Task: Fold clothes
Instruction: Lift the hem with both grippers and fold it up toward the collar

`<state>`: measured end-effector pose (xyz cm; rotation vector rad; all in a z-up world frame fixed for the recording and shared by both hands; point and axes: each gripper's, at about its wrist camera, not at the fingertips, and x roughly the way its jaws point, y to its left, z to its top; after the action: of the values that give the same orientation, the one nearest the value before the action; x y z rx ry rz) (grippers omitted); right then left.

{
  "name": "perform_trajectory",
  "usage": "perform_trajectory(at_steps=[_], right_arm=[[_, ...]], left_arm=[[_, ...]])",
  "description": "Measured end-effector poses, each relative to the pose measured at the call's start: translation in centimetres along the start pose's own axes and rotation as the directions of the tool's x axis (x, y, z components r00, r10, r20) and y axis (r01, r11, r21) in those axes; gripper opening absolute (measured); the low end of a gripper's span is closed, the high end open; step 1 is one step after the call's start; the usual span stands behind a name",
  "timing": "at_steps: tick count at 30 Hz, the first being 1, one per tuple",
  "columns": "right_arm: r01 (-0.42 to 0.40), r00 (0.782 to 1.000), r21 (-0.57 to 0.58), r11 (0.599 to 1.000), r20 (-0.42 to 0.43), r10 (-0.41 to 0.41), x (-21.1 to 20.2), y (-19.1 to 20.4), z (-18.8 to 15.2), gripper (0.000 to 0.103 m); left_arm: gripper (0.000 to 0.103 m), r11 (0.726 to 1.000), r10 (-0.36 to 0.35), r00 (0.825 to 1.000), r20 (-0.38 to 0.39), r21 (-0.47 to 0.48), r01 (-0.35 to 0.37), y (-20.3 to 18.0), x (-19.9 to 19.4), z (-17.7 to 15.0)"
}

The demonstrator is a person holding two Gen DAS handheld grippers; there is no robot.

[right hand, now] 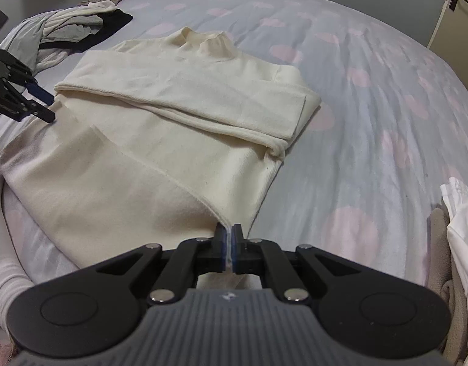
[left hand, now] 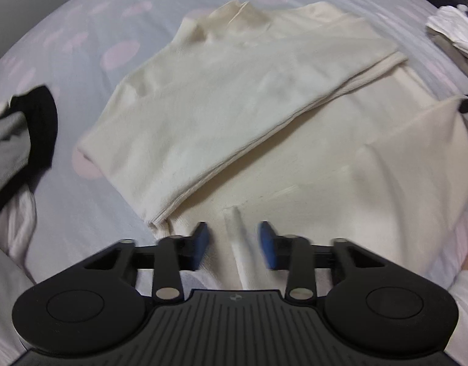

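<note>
Cream turtleneck sweater (right hand: 160, 140) is spread on the dotted bedsheet (right hand: 355, 122), hem pinched tight by the right gripper (right hand: 229, 236), while the left gripper (left hand: 233, 238) is parted around an ungripped ridge, so both corners should be lifted evenly.

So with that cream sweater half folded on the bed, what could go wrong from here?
The right gripper pinches only a thin bit of the cream sweater hem, so it may slip out when lifted. The left gripper is open over a small ridge of fabric and could close on too little. Pulling the hem up unevenly might undo the folded sleeves.
</note>
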<state>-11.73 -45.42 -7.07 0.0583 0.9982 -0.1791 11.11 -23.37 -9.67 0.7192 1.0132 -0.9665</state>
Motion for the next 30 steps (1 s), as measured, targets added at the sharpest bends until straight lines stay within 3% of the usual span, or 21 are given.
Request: perform_trajectory(at_steps=[1, 3, 5, 10, 19, 24, 30], right_arm=[[-0.002, 1.0, 0.003, 1.0, -0.003, 0.002, 0.1, -0.1, 0.0, 0.004], [-0.007, 1.0, 0.009, 1.0, -0.007, 0.007, 0.3, -0.2, 0.0, 0.004], [-0.009, 1.0, 0.013, 1.0, -0.007, 0.009, 0.3, -0.3, 0.1, 0.004], [0.002, 1.0, 0.009, 1.0, 0.015, -0.002, -0.2, -0.2, 0.0, 0.004], [0.065, 0.981, -0.001, 0.998, 0.182, -0.064, -5.8, 0.8, 0.2, 0.004], [0.107, 0.95, -0.013, 0.994, 0.297, -0.098, -10.7, 1.3, 1.5, 0.004], [0.168, 0.917, -0.079, 0.983, 0.379, -0.126, -13.7, 1.4, 5.9, 0.004]], left_arm=[[0.01, 1.0, -0.012, 1.0, 0.011, -0.005, 0.012, -0.1, 0.1, -0.1], [0.004, 1.0, -0.004, 0.999, 0.038, 0.008, 0.003, -0.6, -0.3, -0.3], [0.003, 1.0, 0.006, 0.998, 0.068, 0.015, -0.007, -1.2, -1.0, -0.6], [0.003, 0.997, 0.04, 0.982, 0.186, -0.073, -0.027, -1.2, -4.9, -1.9], [0.003, 0.98, 0.133, 0.917, 0.376, -0.189, -0.065, -0.5, -13.4, -4.6], [0.003, 0.976, 0.175, 0.876, 0.449, -0.198, -0.093, -0.7, -16.8, -4.5], [0.003, 0.967, 0.223, 0.836, 0.501, -0.223, -0.124, 0.6, -19.1, -2.0]])
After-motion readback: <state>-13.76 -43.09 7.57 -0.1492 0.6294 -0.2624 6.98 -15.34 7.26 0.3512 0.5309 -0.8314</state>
